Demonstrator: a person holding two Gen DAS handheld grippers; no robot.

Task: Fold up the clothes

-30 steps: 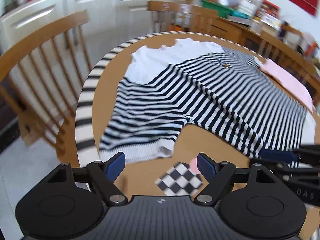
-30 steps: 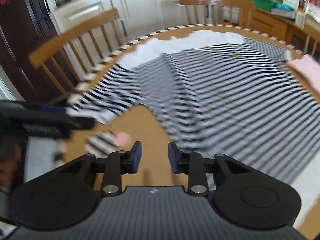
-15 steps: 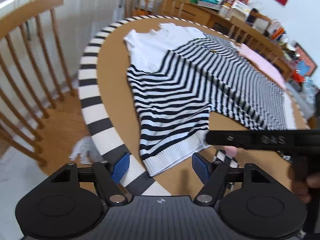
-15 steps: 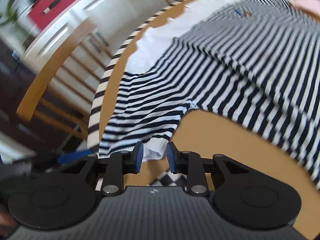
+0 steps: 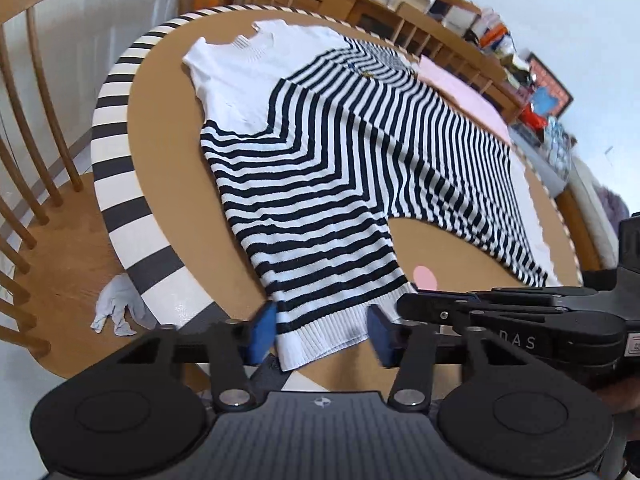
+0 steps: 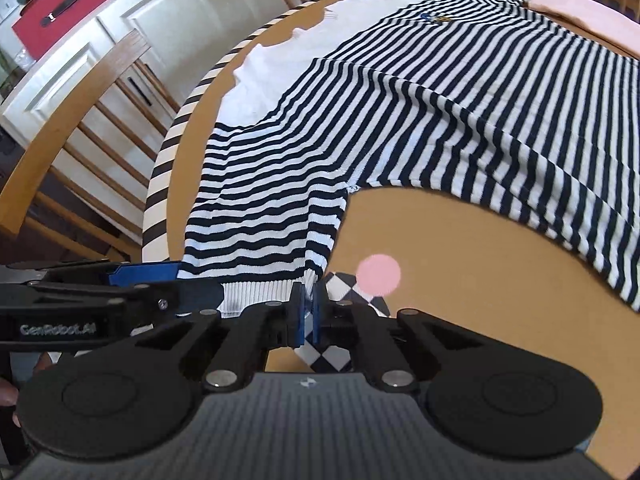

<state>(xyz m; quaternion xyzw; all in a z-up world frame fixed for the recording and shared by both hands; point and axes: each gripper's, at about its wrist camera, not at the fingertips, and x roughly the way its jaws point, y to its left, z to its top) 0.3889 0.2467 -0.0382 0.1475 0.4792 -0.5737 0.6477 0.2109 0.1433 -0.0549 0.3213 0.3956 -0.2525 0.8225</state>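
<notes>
Both grippers have been brought down to the near sleeve end since the earlier frames, where they were held back from the cloth over bare tabletop.

Beyond the fingers, the round tabletop (image 5: 168,208) with its black-and-white striped rim is covered largely by the striped sweater (image 5: 360,152), which is spread flat with its white shoulder part at the far side. A pink cloth (image 5: 464,96) is seen at the sweater's far right edge. One sleeve (image 6: 260,220) is laid toward the grippers, and its white ribbed cuff (image 5: 324,336) ends just at the fingers. A pink dot (image 6: 378,274) and a checkered marker (image 6: 328,356) lie on the tabletop just right of the cuff. A small crumpled rag (image 5: 116,312) lies on the floor to the left of the fingers.

The left gripper (image 5: 320,334) is set astride the cuff; its fingers (image 5: 262,332) have just been closing, with the cuff between them, but a pressing of the pads on the cloth cannot be told. The right gripper (image 6: 305,314) has just been closed, and the cuff's right corner is pinched between its fingers (image 6: 296,316), which are nearly together. In the left view the right gripper is seen just right of the cuff, side-on.
</notes>
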